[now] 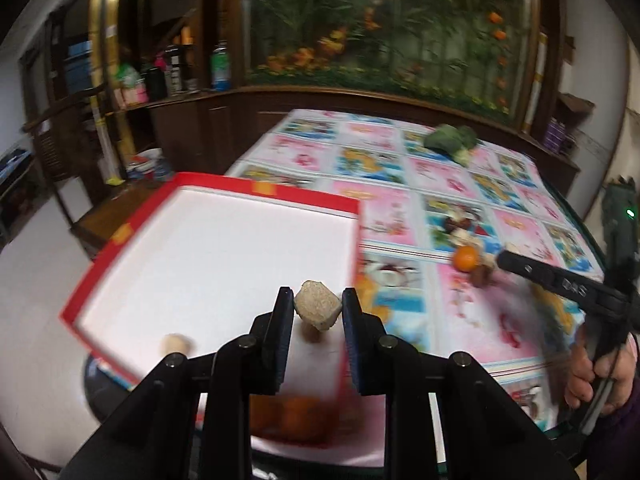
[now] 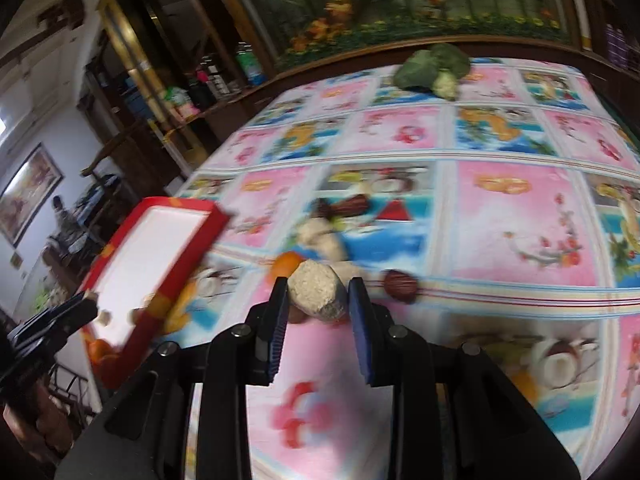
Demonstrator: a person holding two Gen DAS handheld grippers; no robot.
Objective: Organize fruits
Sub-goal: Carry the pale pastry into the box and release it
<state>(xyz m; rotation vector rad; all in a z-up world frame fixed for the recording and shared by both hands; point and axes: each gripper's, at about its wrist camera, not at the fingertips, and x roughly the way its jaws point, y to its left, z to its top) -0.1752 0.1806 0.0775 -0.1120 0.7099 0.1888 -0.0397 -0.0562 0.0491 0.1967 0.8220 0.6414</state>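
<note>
While your left gripper (image 1: pixel 316 304) hung over the red tray (image 1: pixel 120 264), its jaws were clamped on a beige lump (image 1: pixel 318 306). Your right gripper (image 2: pixel 318 294) had its jaws pinched on a second beige lump (image 2: pixel 318 296) above the worktop (image 2: pixel 500 216). Oranges (image 1: pixel 296 416) sat at the tray's near edge, with a small beige piece (image 1: pixel 176 344) on its white floor. Further out on the patterned cloth lay one orange (image 1: pixel 466 258), brown fruits (image 2: pixel 400 280) and more beige pieces, blurred. Broccoli (image 2: pixel 432 66) sat at the far edge.
</note>
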